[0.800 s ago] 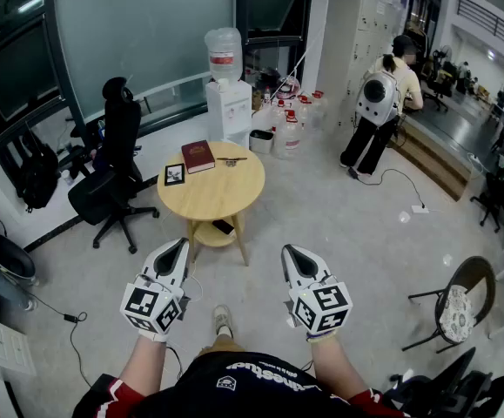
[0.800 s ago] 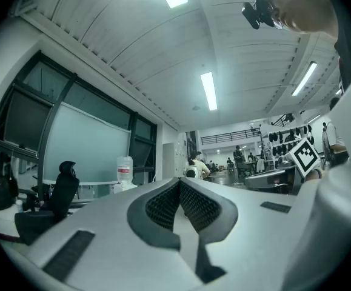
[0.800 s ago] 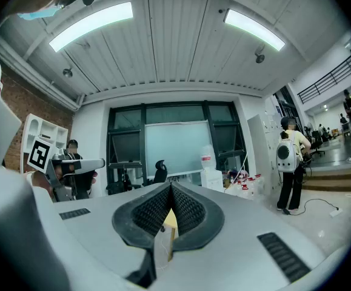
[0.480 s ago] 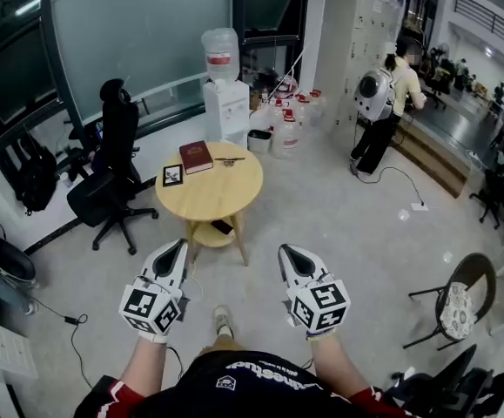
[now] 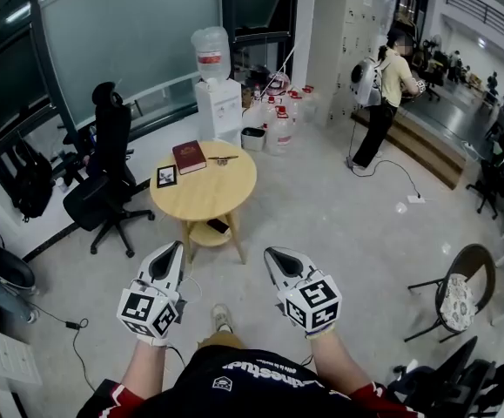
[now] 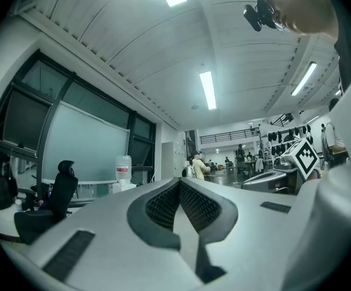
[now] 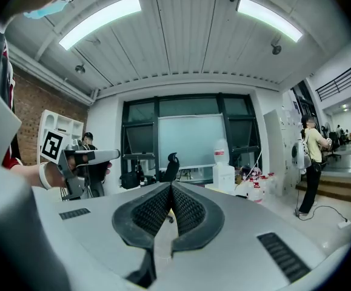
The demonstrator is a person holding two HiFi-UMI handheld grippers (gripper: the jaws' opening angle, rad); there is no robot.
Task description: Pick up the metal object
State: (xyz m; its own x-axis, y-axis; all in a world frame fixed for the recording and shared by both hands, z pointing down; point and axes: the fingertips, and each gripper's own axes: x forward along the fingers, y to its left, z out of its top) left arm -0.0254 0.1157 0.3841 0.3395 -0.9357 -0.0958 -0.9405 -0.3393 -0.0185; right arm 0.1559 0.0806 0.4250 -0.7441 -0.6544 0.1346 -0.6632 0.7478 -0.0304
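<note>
Metal and small, the object [image 5: 224, 158] lies on the far part of a round wooden table [image 5: 208, 197], just beside a dark red book [image 5: 188, 156]. It is too small to tell its shape. A small dark frame [image 5: 166, 176] lies on the left side of the same table, apart from the book. Under the top there is a lower shelf [image 5: 206, 232] with a flat dark thing [image 5: 218, 225] on it.

Both grippers are well apart from the table, on the near side of it, in front of the person's body. The left gripper [image 5: 174, 248] has its jaws pressed together with nothing between them; the left gripper view shows the ribbed pads [image 6: 163, 205] meeting along one line. The right gripper [image 5: 273, 254] is the same, with its jaws together and empty. Both point forward toward the table, almost level.

Behind the table stands a water dispenser [image 5: 216, 98] with a big bottle on top, and several water bottles [image 5: 283, 122] stand on the floor to its right. A black office chair [image 5: 104, 174] is to the left of the table. Far at the back, a person [image 5: 384, 90] with a backpack stands near a step.
</note>
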